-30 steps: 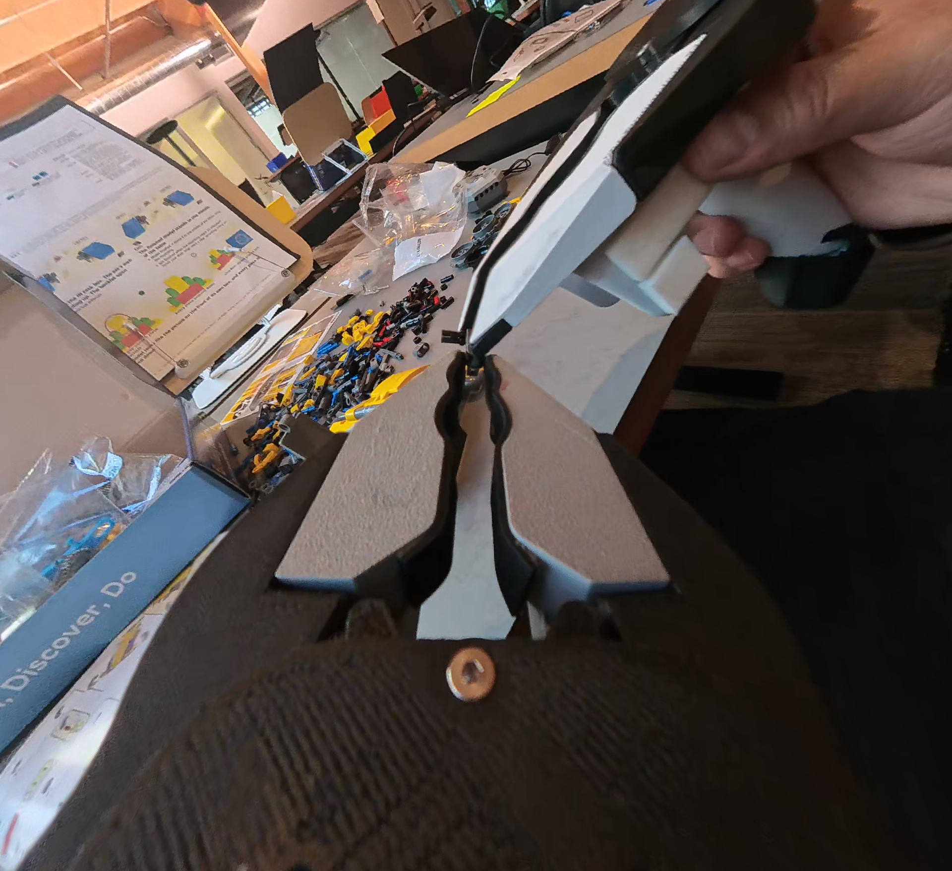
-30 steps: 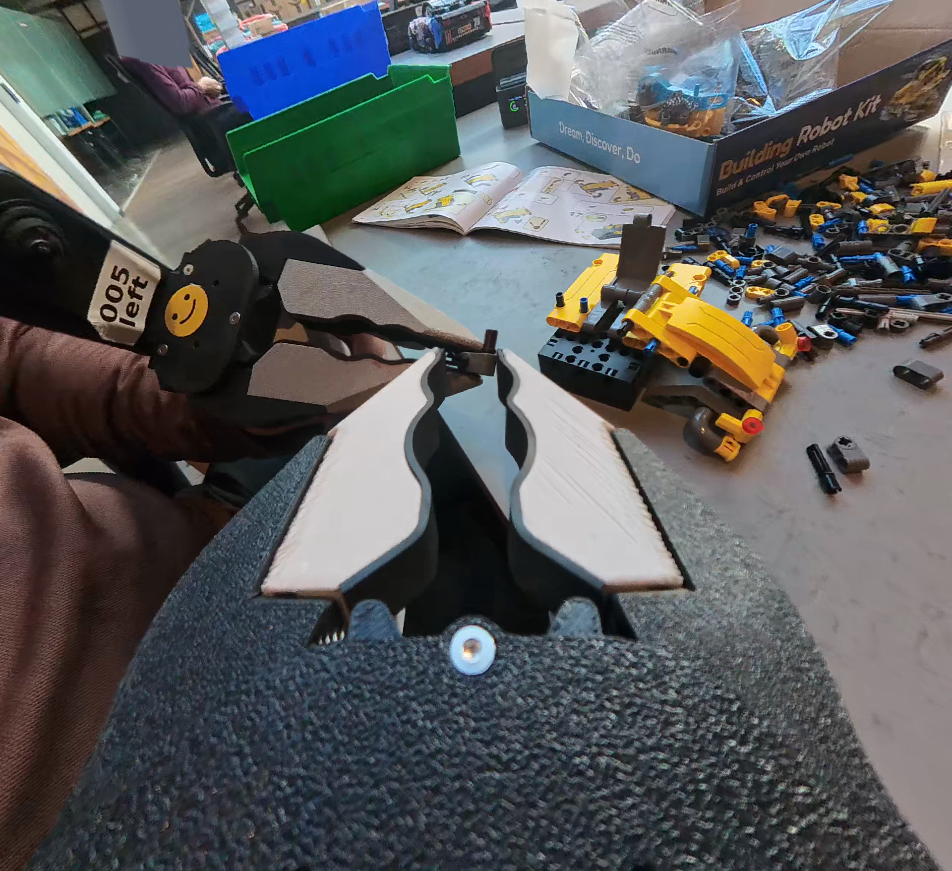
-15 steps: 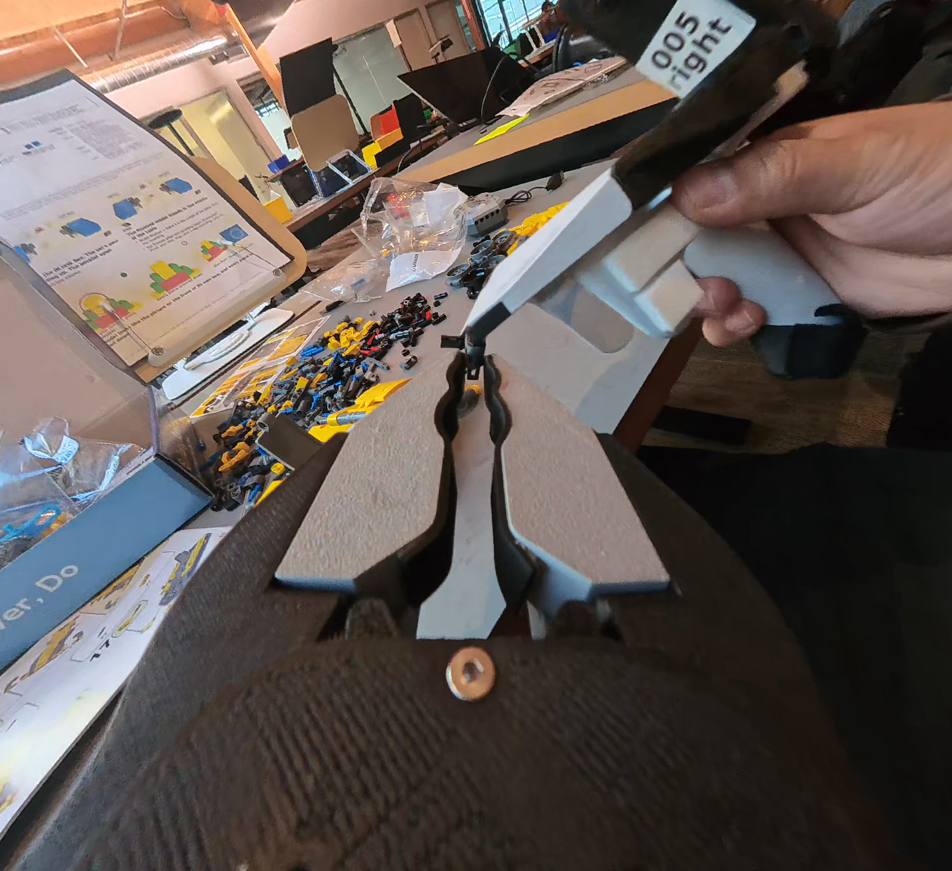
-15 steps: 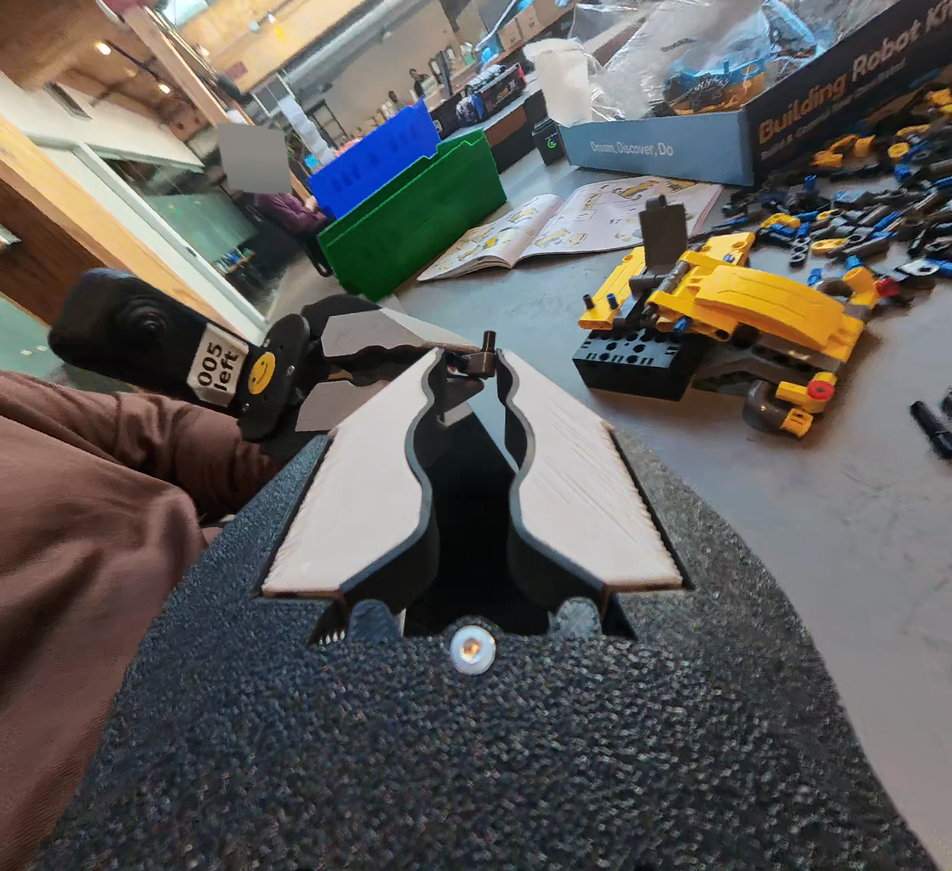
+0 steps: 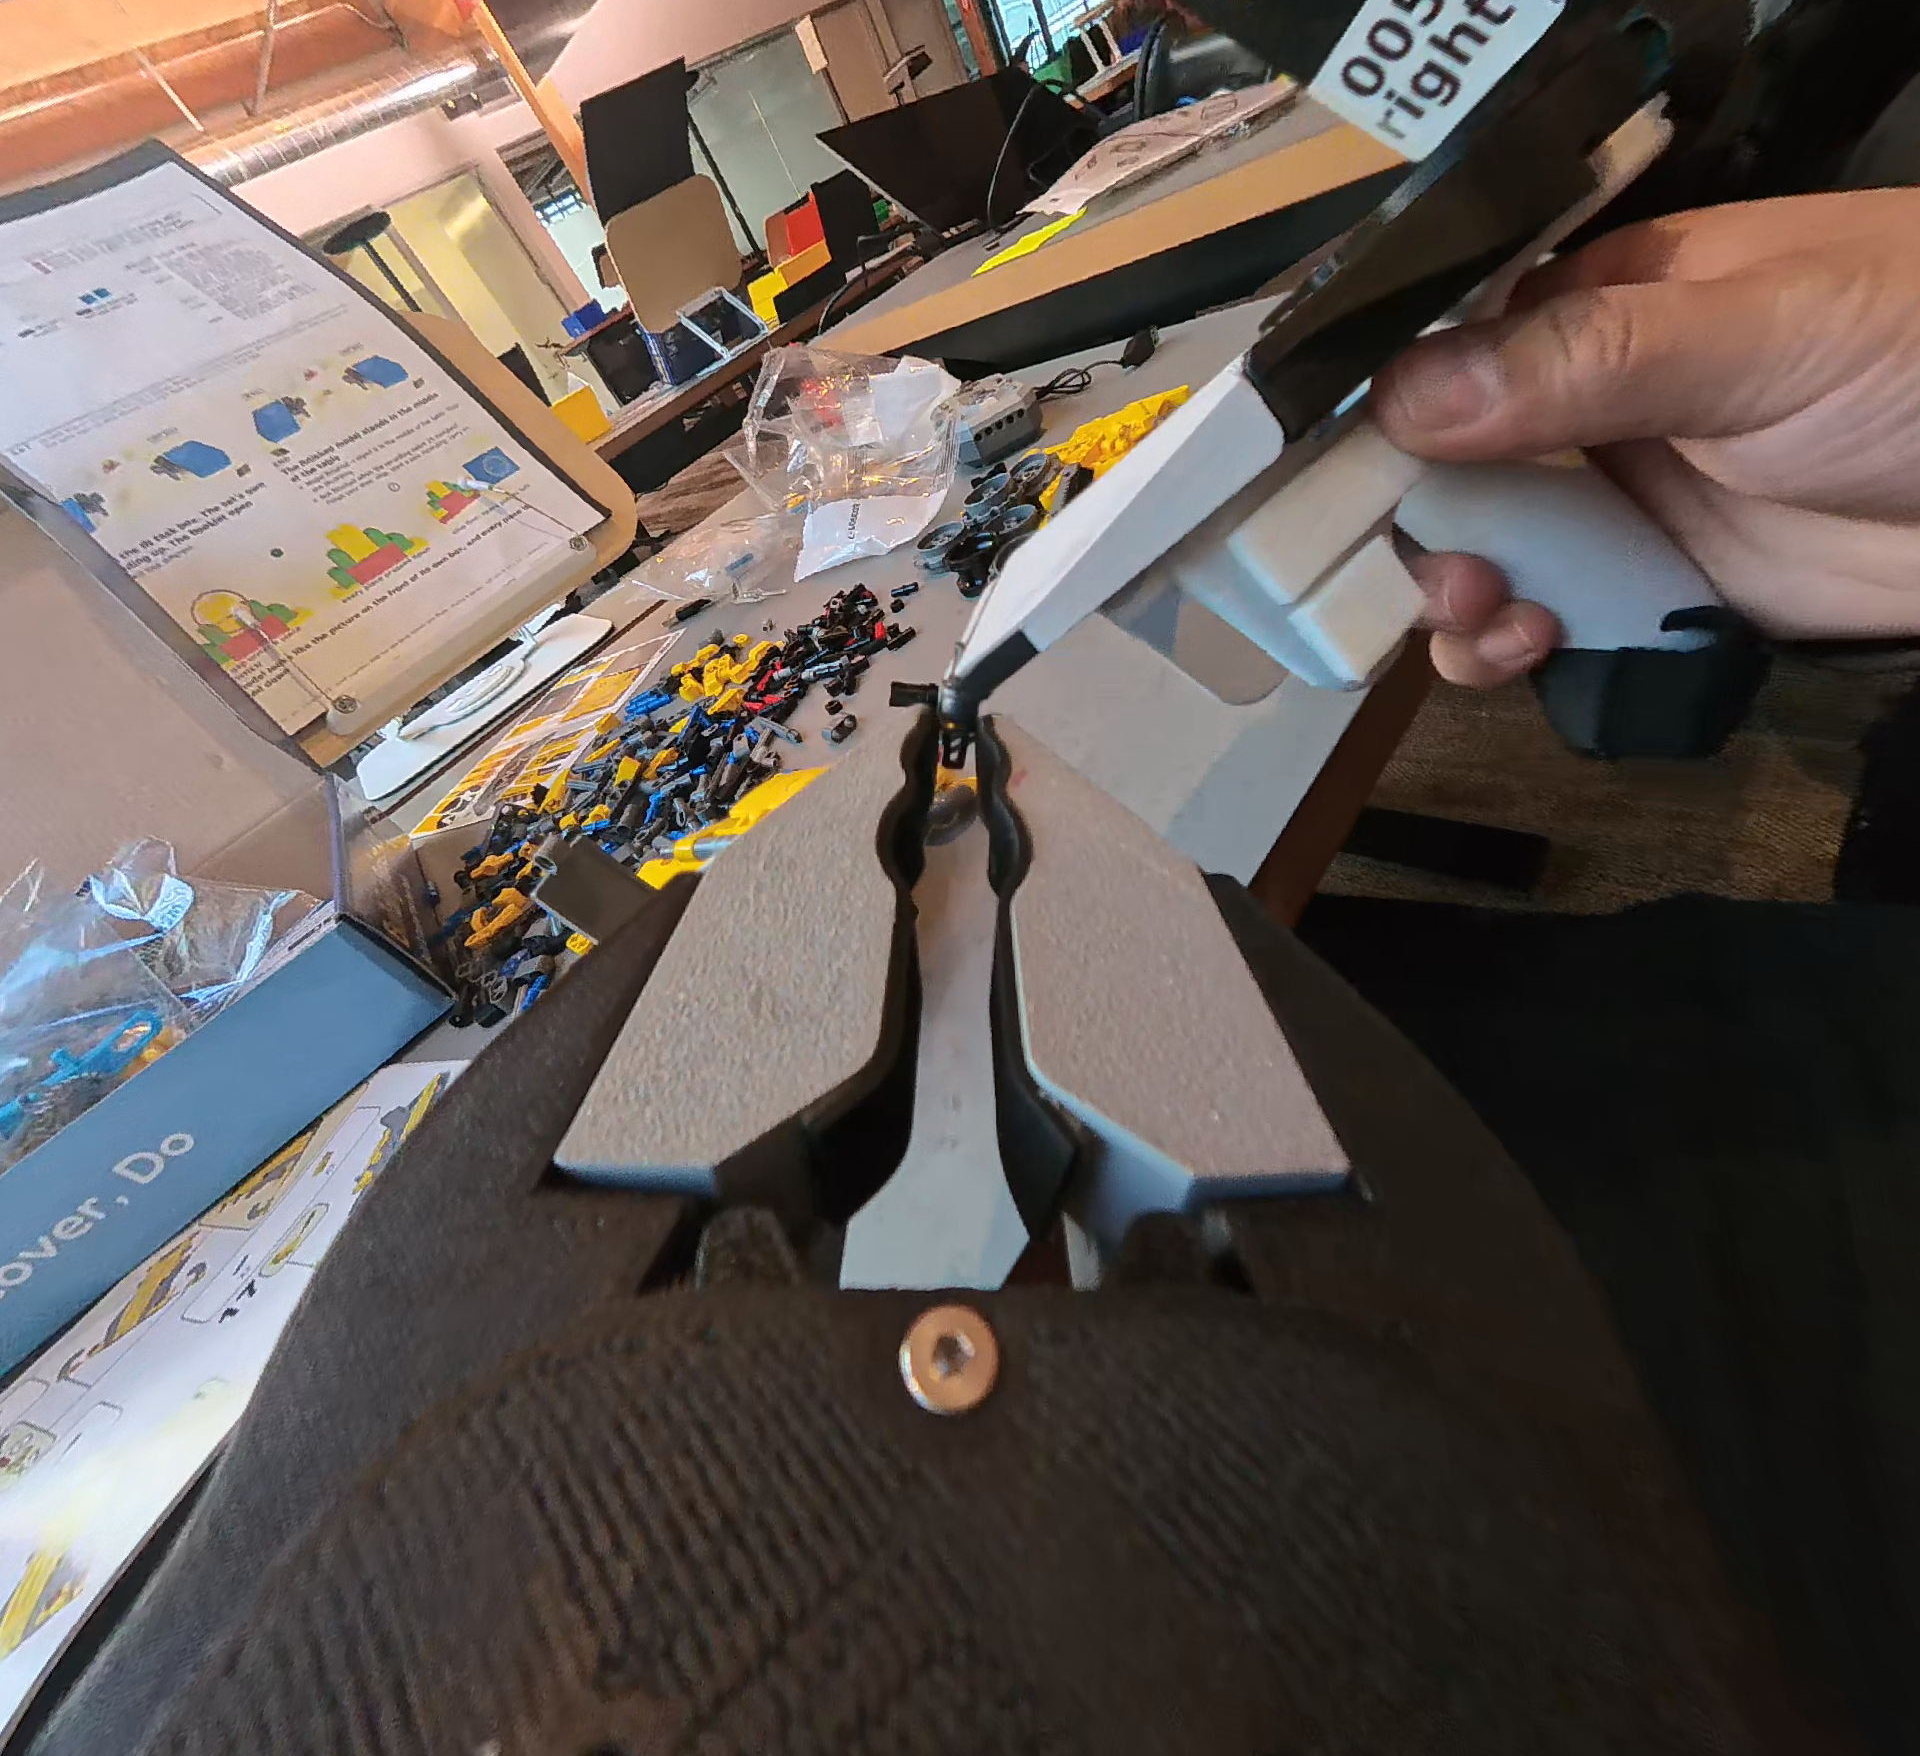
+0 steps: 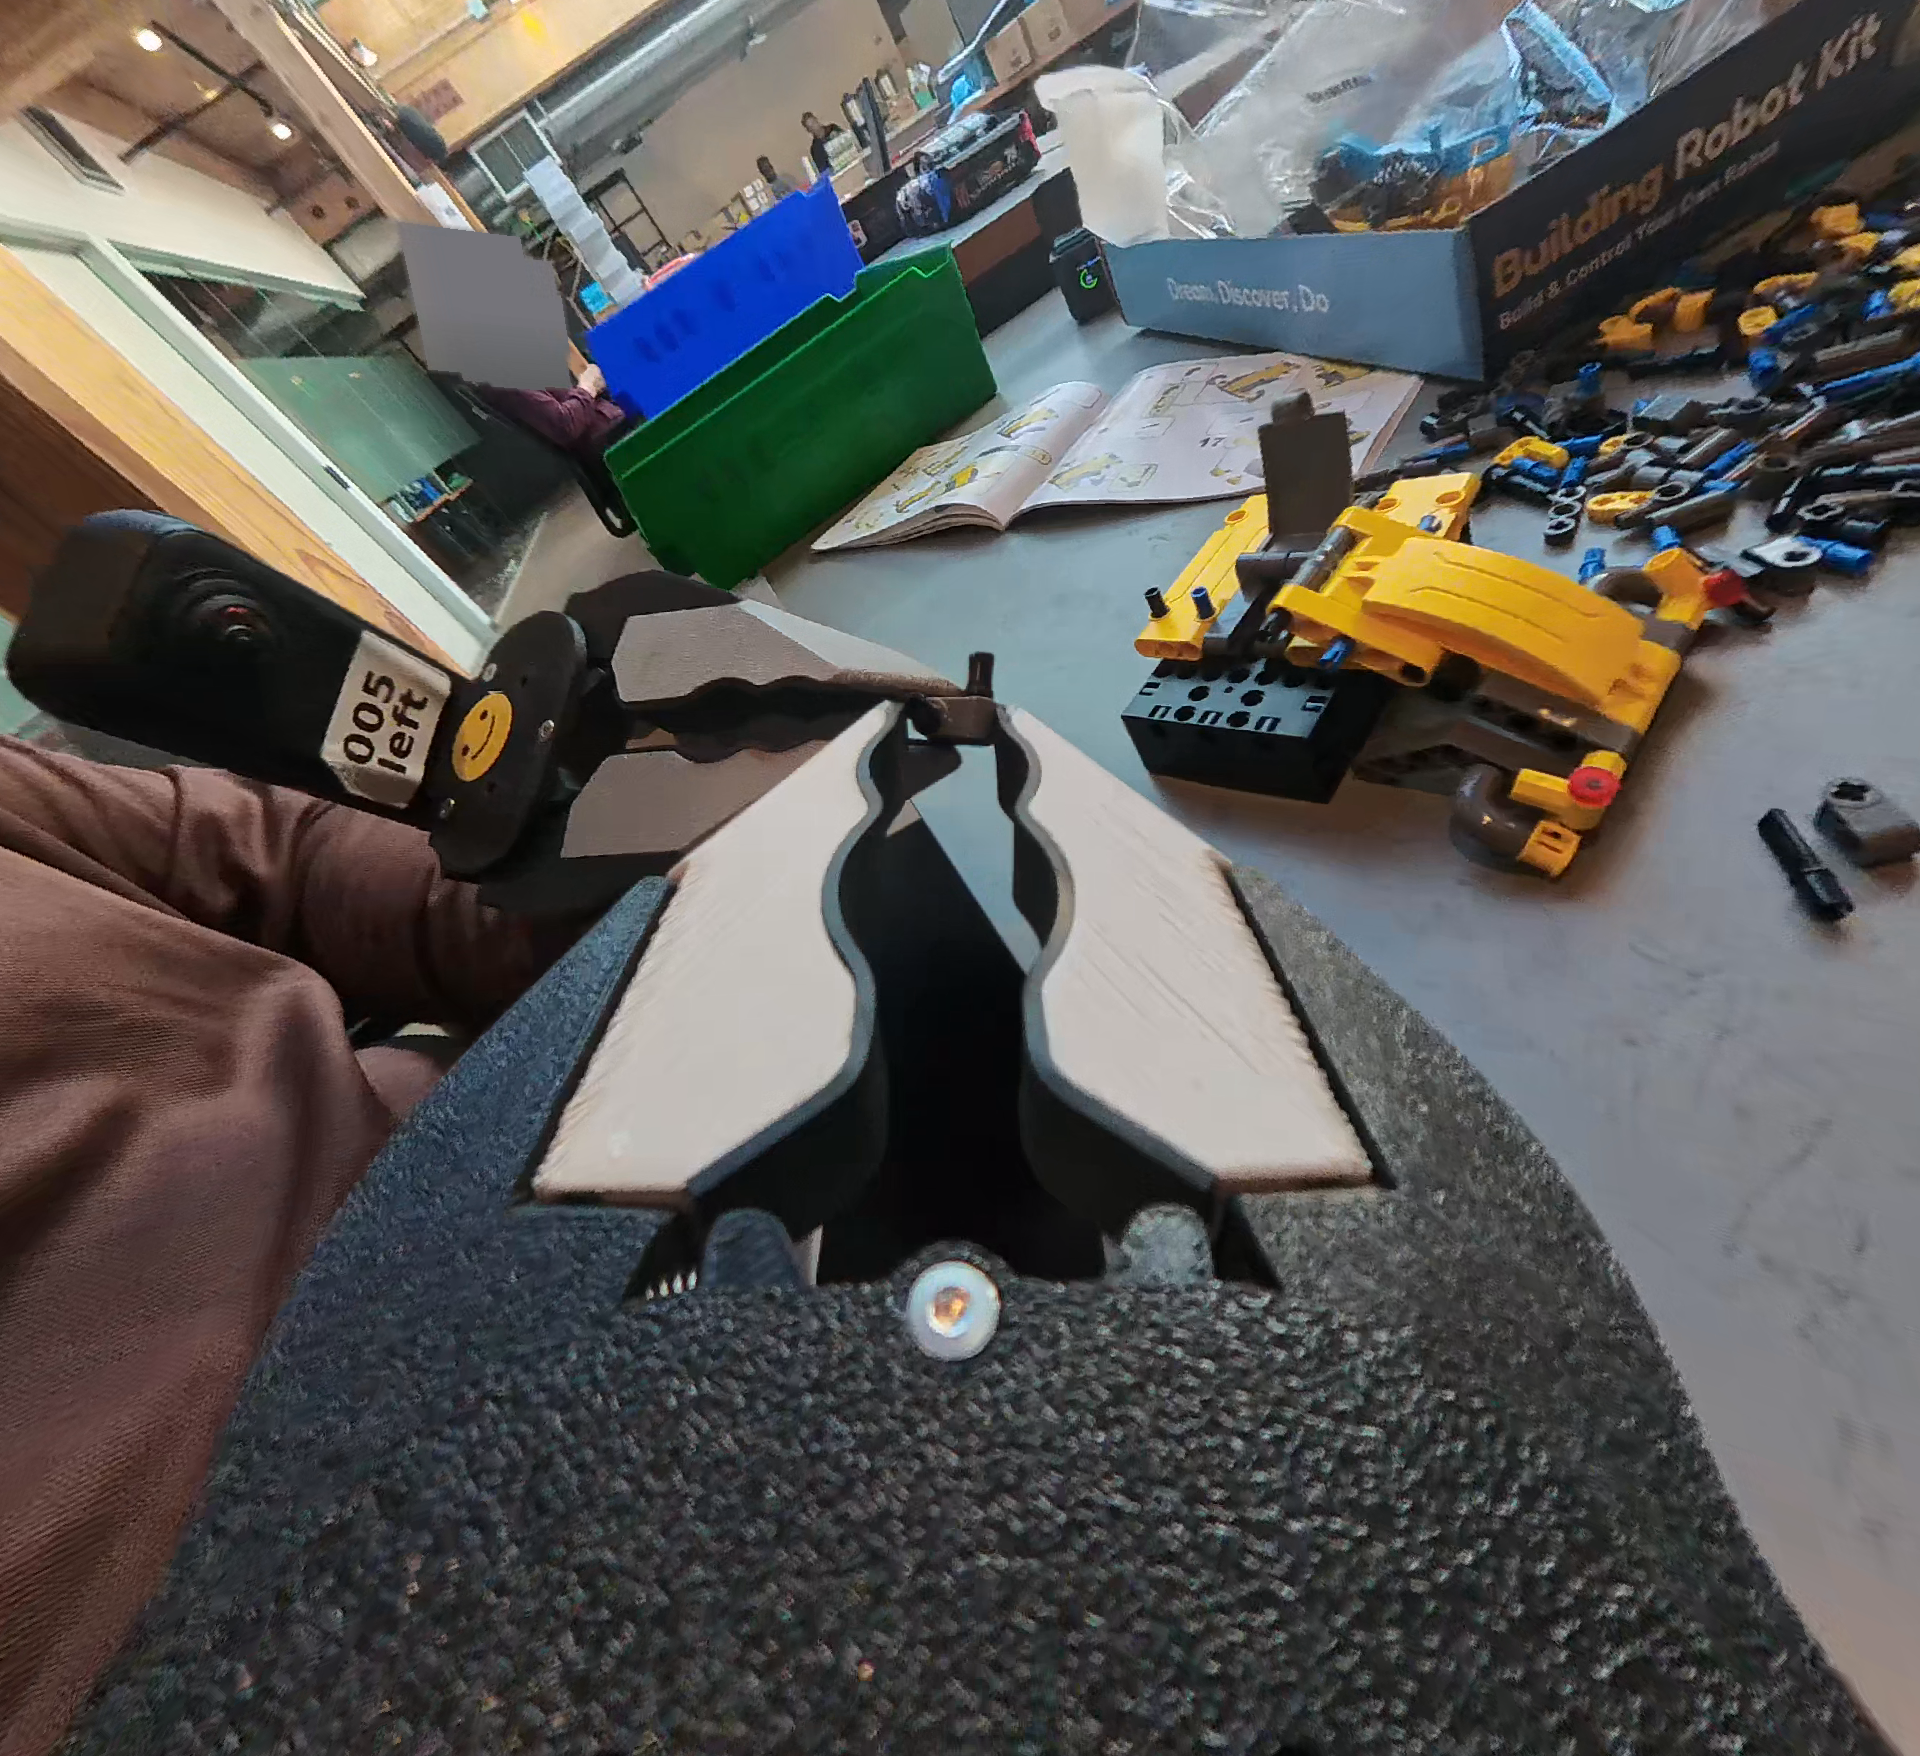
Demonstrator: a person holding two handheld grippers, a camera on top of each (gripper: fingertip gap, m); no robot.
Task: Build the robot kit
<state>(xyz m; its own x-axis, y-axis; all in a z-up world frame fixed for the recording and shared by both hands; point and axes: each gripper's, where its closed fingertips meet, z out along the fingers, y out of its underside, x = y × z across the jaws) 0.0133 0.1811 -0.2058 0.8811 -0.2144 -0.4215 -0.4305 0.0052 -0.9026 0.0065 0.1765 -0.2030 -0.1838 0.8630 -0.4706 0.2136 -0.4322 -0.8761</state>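
My left gripper (image 5: 951,732) and my right gripper (image 6: 951,719) meet tip to tip above the near edge of the grey table (image 6: 1558,1031). The right gripper is shut on a small black connector piece (image 6: 971,707), which also shows in the left wrist view (image 5: 914,694). The left gripper's jaws are nearly closed on a small dark pin (image 5: 952,750) at their tips. In the left wrist view the right gripper (image 5: 961,683) comes down from the upper right, held by a hand (image 5: 1662,418). In the right wrist view the left gripper (image 6: 894,683) comes in from the left.
A yellow and black brick vehicle (image 6: 1403,657) stands right of the tips. Behind it lie an open booklet (image 6: 1122,449), a kit box (image 6: 1351,304) with bags, and green (image 6: 810,428) and blue (image 6: 727,304) bins. Loose parts (image 6: 1714,439) spread at right; a black pin (image 6: 1803,865) lies apart. Both grippers' tips are close together, under 4 cm apart.
Both grippers stayed tip to tip on the small pieces. The right gripper tilted up, so its camera and label came into the left wrist view. The right wrist view swung upward.
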